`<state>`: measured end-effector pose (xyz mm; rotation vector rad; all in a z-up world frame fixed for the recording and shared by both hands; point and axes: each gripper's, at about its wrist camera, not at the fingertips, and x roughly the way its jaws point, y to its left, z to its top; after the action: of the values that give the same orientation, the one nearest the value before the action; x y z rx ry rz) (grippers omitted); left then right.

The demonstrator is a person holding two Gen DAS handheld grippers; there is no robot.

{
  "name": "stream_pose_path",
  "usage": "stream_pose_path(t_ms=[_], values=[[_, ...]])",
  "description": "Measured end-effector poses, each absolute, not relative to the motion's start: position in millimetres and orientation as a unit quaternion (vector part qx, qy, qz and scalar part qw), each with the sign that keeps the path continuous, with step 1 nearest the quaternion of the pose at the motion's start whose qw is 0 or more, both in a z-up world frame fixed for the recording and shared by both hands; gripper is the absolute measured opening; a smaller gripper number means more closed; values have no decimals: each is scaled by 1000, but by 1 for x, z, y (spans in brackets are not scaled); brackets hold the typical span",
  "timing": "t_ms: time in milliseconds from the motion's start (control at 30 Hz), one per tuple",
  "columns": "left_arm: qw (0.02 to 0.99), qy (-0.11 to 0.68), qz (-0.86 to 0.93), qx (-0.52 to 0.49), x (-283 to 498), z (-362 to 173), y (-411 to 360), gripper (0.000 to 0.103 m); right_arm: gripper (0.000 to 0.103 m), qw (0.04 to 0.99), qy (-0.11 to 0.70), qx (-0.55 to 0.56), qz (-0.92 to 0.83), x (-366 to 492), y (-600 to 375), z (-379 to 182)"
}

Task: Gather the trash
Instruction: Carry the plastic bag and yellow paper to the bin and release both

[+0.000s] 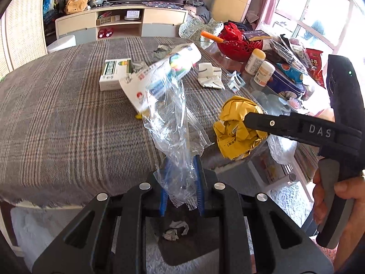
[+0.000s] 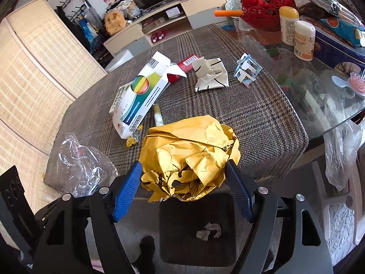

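My left gripper (image 1: pixel 181 166) is shut on a crumpled clear plastic wrap (image 1: pixel 173 125), held above the table's near edge. My right gripper (image 2: pixel 182 166) is shut on a crumpled yellow paper ball (image 2: pixel 189 150), its blue pads (image 2: pixel 127 189) pressing both sides. On the floor below both stands a dark bin (image 2: pixel 178 219) with a crumpled paper scrap (image 2: pixel 208 230) in it. On the plaid tablecloth (image 2: pixel 251 118) lie a white medicine box (image 2: pixel 139 100), a green-and-white box (image 1: pixel 115 74), crumpled white paper (image 2: pixel 211 75), a cut blue card (image 2: pixel 247 69) and a red packet (image 2: pixel 187 62).
The glass tabletop (image 2: pixel 308 96) at the right carries a red basket (image 2: pixel 262 13), two white bottles (image 2: pixel 303 41), a blue tin (image 2: pixel 337 48) and a hairbrush (image 2: pixel 357 80). A plastic bag (image 2: pixel 342 157) hangs off its edge. A person's hand (image 1: pixel 330 194) holds the right gripper's handle.
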<state>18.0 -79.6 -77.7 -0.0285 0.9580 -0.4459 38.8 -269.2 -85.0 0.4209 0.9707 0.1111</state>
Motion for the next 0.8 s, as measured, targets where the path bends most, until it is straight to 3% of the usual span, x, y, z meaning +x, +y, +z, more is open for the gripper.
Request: stream_pose_path(t_ms=[400,800], values=[[849,477,-228,-14,-39,-102,-83,18,75,860,464,199,72,-29,-256,-88],[809,543,-225,-13,-69,-171,-89,18,75,832,529,159,53,-54,-240,-160]])
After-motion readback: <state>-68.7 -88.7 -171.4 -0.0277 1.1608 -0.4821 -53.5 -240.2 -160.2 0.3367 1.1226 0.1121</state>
